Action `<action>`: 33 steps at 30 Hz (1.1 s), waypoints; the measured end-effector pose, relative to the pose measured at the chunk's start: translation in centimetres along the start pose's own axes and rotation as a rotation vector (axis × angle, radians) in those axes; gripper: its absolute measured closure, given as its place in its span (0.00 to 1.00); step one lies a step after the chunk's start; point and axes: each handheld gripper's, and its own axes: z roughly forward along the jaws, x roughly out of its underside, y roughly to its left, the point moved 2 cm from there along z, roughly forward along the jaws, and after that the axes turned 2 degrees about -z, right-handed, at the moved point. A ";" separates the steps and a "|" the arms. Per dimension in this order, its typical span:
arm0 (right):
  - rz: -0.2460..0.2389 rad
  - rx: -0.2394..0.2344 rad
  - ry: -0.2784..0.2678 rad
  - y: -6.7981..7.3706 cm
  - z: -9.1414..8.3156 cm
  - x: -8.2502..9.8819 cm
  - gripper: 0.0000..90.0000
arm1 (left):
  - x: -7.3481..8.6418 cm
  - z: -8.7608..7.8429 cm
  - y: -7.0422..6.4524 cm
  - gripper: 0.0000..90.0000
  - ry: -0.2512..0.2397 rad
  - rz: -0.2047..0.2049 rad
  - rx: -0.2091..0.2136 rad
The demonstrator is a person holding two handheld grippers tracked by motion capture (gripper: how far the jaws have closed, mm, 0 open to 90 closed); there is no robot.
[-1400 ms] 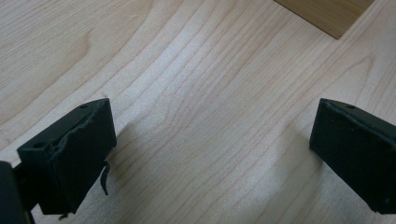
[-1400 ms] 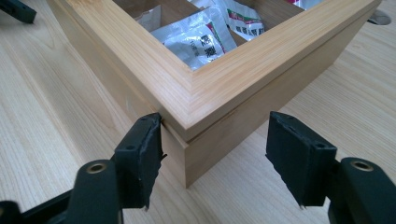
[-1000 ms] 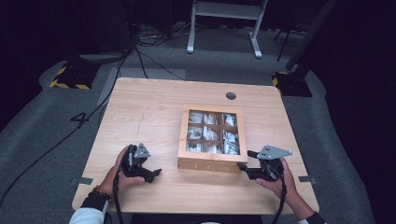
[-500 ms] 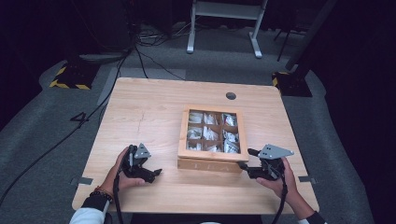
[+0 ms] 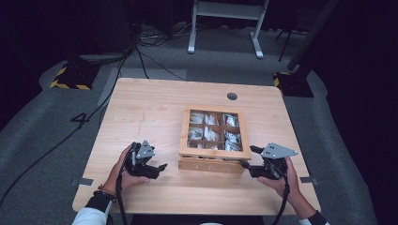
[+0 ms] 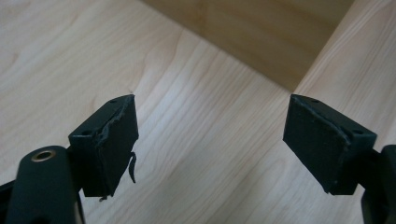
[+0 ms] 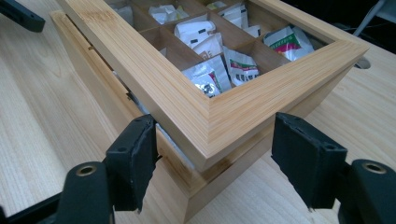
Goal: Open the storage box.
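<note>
Now, low in the high view, the left gripper (image 5: pixel 159 167) sits a little off the near left corner of the square bamboo box with a windowed lid (image 5: pixel 213 154); its jaws have just been closing, yet they stand apart over bare light wooden table (image 5: pixel 141 112) with nothing between them. The right gripper (image 7: pixel 212 158) straddles the box's near right corner, jaws apart, pads not pressing. Farther up, white sachets (image 7: pixel 205 77) fill the compartments. Lifting the lid looks like the next move.
</note>
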 end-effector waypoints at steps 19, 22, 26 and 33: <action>-0.020 0.033 -0.072 -0.1 -0.8 -1.4 0.37 | -6.9 -1.1 -2.8 0.21 -0.188 0.148 -0.002; -0.015 0.037 -0.088 -0.2 -0.9 -1.6 0.37 | -7.7 -1.2 -3.3 0.22 -0.215 0.170 -0.005; -0.008 0.036 -0.097 -0.4 -1.0 -1.8 0.37 | -8.4 -1.2 -3.8 0.24 -0.234 0.190 -0.006; 0.012 0.038 -0.112 -0.6 -1.2 -2.4 0.37 | -9.7 -1.0 -4.5 0.33 -0.277 0.253 -0.028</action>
